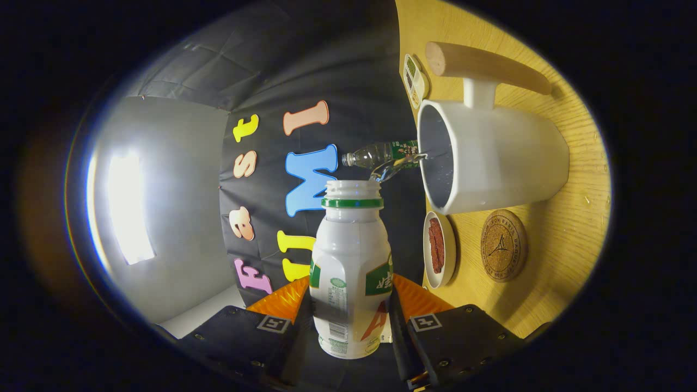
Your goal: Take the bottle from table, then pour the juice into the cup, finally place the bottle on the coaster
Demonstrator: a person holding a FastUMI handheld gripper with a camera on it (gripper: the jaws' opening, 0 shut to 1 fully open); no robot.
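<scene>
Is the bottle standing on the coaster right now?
No, the bottle is gripped between the gripper fingers, tipped toward the cup, and the coaster lies bare.

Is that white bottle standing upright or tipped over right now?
Tipped. The bottle, gripped between the fingers, lies sideways to the table, liquid streaming into the cup.

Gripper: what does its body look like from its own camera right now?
The gripper has two dark, blocky finger housings fastened with small screws. Each carries a square black-and-white marker tag on its upper face. Its fingers have ridged inner faces.
</scene>
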